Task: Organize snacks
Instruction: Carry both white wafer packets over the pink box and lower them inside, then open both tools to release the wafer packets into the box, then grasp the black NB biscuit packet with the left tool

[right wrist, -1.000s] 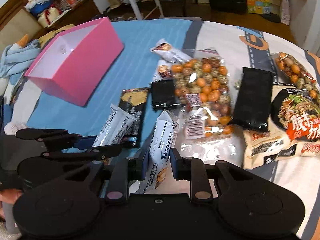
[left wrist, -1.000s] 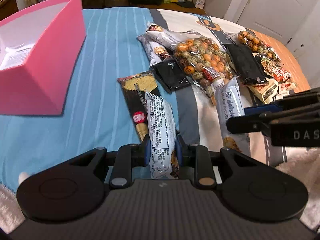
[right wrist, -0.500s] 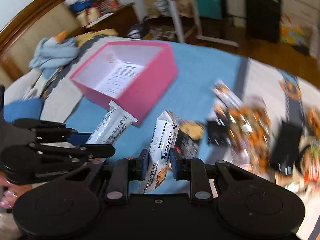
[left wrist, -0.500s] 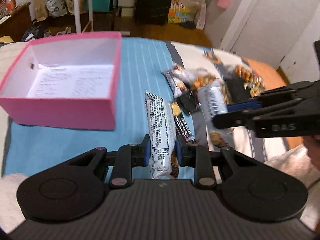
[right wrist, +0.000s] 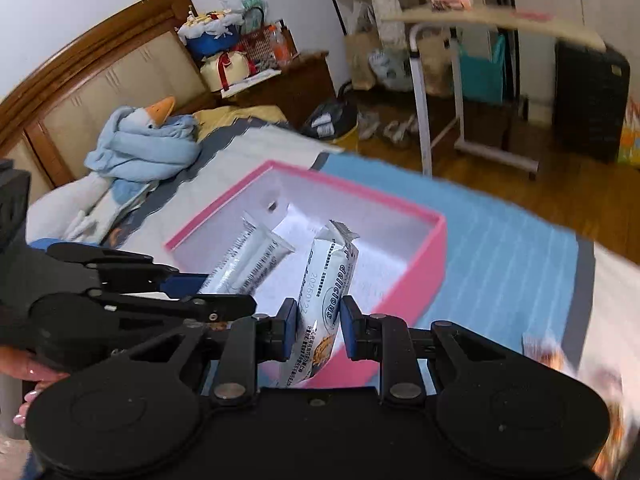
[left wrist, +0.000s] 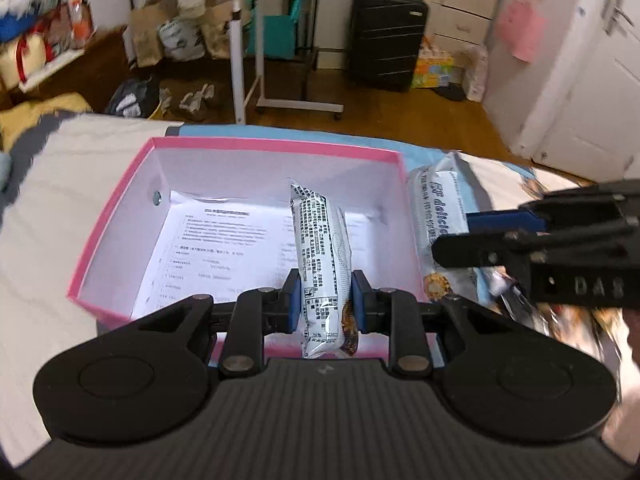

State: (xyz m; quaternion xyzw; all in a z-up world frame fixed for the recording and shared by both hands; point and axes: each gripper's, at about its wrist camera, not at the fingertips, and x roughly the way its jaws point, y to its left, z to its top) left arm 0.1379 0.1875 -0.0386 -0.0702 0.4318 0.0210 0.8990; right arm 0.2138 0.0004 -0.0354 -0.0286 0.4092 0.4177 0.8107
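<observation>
My left gripper is shut on a white cookie packet and holds it over the open pink box, which has a printed sheet on its floor. My right gripper is shut on a second white packet marked "delicious", held over the box's near right side. In the left wrist view the right gripper and its packet show just right of the box. In the right wrist view the left gripper and its packet show at left.
The box sits on a bed with a blue striped cover. Blurred snack bags lie to the right. A blue plush toy and headboard are at far left. A rolling table and black suitcase stand beyond the bed.
Both grippers have lifted their packets off the bed and swung left to the pink box. The snack pile has dropped out of view to the right.
</observation>
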